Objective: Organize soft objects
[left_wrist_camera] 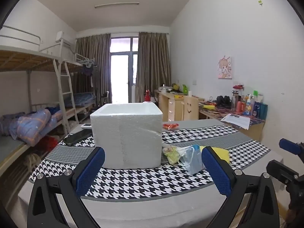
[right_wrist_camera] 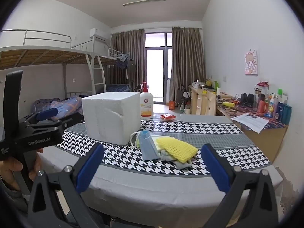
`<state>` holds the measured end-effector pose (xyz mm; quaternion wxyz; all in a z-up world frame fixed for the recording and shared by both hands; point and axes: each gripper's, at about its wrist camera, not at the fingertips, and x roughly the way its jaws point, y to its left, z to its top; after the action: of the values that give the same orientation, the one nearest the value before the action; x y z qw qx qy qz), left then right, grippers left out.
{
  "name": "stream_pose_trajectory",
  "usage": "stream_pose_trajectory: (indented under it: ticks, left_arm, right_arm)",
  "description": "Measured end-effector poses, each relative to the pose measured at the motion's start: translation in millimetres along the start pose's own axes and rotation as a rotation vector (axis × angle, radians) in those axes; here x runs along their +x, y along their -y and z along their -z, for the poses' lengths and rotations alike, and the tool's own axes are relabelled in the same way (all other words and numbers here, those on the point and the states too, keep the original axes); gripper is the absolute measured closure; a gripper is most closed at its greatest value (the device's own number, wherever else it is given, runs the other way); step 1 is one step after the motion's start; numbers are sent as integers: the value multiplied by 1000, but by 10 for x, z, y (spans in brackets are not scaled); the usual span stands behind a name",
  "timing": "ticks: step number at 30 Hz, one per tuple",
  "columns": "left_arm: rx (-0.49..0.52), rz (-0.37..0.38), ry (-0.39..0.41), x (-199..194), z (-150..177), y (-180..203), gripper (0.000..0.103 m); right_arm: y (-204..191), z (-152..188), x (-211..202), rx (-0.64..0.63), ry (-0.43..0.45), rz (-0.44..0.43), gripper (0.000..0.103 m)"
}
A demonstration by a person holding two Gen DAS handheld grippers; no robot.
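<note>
A white foam box [left_wrist_camera: 126, 134] stands open-topped on the houndstooth tablecloth [left_wrist_camera: 144, 180]; it also shows in the right wrist view [right_wrist_camera: 112, 114]. To its right lies a pile of soft things: a blue face mask [right_wrist_camera: 149, 148], a yellow foam net [right_wrist_camera: 178, 148], greenish cloth [left_wrist_camera: 172, 153] and grey fabric [right_wrist_camera: 182, 164]. My left gripper [left_wrist_camera: 153, 166] is open and empty, in front of the box. My right gripper [right_wrist_camera: 152, 161] is open and empty, just short of the pile.
A lotion pump bottle [right_wrist_camera: 146, 104] stands behind the box. A red packet [right_wrist_camera: 167, 117] lies further back. A black phone [left_wrist_camera: 77, 137] lies left of the box. A cluttered desk [right_wrist_camera: 252, 112] runs along the right wall, bunk beds [left_wrist_camera: 38, 102] on the left.
</note>
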<state>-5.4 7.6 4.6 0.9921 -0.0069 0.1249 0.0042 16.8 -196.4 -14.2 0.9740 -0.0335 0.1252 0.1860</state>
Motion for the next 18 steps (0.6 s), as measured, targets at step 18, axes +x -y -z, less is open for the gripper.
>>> stream_pose_trajectory:
  ticks: [18]
  left_arm:
    - [2,-1,-10,38,33,6,1]
  right_arm:
    - [-8,-11,22,-1,-5,4,0]
